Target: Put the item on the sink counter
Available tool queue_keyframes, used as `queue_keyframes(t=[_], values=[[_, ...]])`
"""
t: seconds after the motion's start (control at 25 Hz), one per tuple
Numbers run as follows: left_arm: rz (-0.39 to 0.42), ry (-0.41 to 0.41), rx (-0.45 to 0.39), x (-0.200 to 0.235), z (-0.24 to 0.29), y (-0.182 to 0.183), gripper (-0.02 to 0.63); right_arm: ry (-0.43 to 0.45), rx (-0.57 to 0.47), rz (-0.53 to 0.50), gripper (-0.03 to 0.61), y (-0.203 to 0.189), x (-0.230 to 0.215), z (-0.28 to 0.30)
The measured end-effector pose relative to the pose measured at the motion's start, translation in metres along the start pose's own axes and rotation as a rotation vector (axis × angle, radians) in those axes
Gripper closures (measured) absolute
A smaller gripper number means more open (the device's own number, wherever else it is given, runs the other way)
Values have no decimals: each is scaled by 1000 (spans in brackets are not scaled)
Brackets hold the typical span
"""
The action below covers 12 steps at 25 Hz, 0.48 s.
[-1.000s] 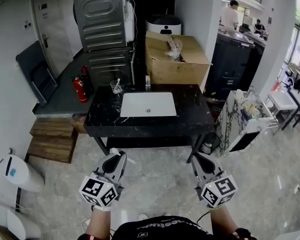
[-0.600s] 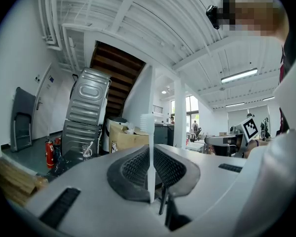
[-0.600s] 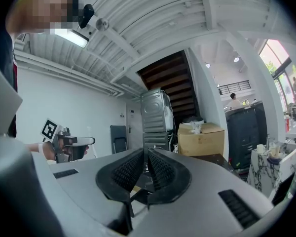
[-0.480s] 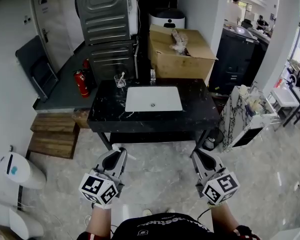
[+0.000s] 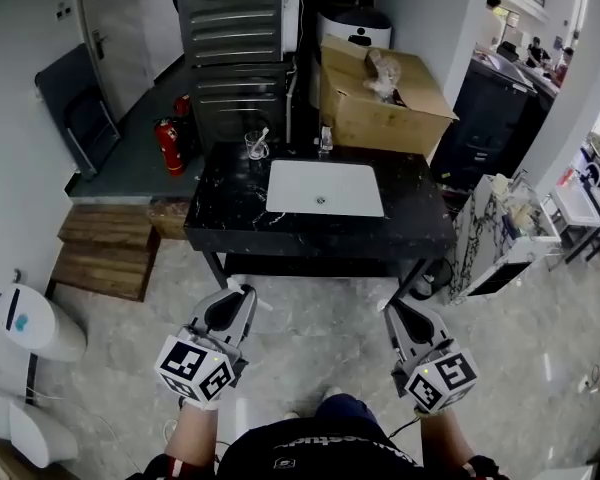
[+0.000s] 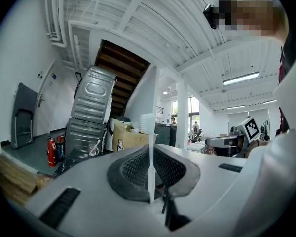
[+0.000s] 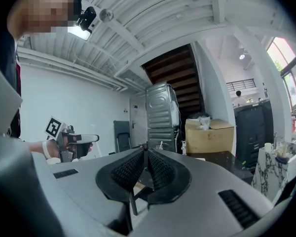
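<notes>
Short of the sink counter (image 5: 420, 233), left gripper (image 5: 240, 300) is clamping a thin white stick (image 6: 150, 147); right gripper (image 5: 396, 314) is hovering closed, empty.

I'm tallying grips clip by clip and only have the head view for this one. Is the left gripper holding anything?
Observer: Yes. The left gripper view shows the left gripper shut on a thin white stick, likely a toothbrush.
Operator: How does it sit in the grip?
Observer: It stands upright in that view. A wider end, seemingly a bristle head, rises above the gripper.
Operator: And the right gripper?
Observer: In its own view the right gripper has its jaws pressed together with nothing between them.
</notes>
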<state>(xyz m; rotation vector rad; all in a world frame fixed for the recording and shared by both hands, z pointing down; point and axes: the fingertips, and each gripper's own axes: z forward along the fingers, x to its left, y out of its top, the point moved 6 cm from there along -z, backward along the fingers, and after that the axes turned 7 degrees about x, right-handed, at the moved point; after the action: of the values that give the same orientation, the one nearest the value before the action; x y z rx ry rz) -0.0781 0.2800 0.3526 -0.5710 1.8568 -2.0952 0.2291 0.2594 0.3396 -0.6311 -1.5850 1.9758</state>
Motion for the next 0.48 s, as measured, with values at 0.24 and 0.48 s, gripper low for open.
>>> queue_keyframes(t=[0.24, 0.48], values=[[-19, 22, -1, 29, 36, -5, 581, 25, -4, 2, 537, 2, -28, 48], [2, 21, -9, 60, 115, 9, 581, 88, -19, 41, 537, 12, -89, 120]])
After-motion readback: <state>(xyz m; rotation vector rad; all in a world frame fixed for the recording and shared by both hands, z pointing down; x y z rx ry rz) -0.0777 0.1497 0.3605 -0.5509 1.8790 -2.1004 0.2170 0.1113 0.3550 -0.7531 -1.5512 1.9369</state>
